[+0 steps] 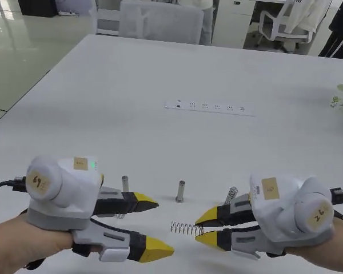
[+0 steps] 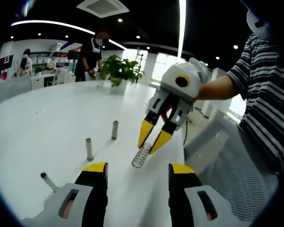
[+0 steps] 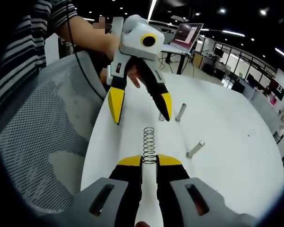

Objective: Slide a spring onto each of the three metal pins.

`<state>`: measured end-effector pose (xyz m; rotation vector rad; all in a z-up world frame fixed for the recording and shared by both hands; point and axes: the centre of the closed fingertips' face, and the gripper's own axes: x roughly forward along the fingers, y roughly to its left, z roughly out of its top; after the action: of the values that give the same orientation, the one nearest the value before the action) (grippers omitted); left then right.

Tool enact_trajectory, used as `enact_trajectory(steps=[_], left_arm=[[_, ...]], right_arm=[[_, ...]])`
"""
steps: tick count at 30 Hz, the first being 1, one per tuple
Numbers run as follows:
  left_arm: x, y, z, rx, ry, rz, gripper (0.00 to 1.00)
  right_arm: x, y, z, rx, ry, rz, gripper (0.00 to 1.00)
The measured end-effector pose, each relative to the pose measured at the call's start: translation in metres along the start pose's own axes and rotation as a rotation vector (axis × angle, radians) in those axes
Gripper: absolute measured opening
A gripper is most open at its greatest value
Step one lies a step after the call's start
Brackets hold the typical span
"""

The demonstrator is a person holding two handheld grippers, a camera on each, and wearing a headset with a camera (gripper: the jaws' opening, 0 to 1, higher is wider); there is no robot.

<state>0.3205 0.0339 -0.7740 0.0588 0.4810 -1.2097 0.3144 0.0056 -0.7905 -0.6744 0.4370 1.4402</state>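
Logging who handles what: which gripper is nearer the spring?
Right. The right gripper is shut on one end of the spring; the left gripper is open, facing its free end without touching it.

A long white power strip (image 1: 210,107) lies flat near the middle of the white surface (image 1: 131,80). A grey chair (image 1: 160,21) stands at its far edge, and a white office chair (image 1: 277,23) stands beyond on the glossy floor (image 1: 17,45). In the left gripper view a leafy potted plant (image 2: 120,71) stands at the surface's end with a person (image 2: 90,54) in dark clothes behind it. In the right gripper view an open laptop (image 3: 187,35) glows in the background and a grey mesh chair (image 3: 42,132) sits just beside the surface.
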Motion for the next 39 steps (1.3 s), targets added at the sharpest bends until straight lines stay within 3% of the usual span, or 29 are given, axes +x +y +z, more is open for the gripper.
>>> enact_trajectory(steps=[8, 20, 31, 39], left_arm=[[0.015, -0.012, 0.005, 0.023, 0.000, -0.067, 0.28], [0.020, -0.017, 0.009, 0.042, -0.011, -0.100, 0.07], [0.020, -0.021, 0.011, 0.063, -0.019, -0.117, 0.03], [0.021, -0.024, 0.012, 0.076, -0.014, -0.136, 0.03]], right_arm=[[-0.007, 0.005, 0.007, -0.015, -0.024, 0.017, 0.07], [-0.012, 0.007, 0.013, -0.024, -0.032, 0.027, 0.07], [-0.013, 0.008, 0.012, -0.018, -0.030, 0.034, 0.07], [-0.016, 0.007, 0.007, 0.070, -0.047, 0.021, 0.09]])
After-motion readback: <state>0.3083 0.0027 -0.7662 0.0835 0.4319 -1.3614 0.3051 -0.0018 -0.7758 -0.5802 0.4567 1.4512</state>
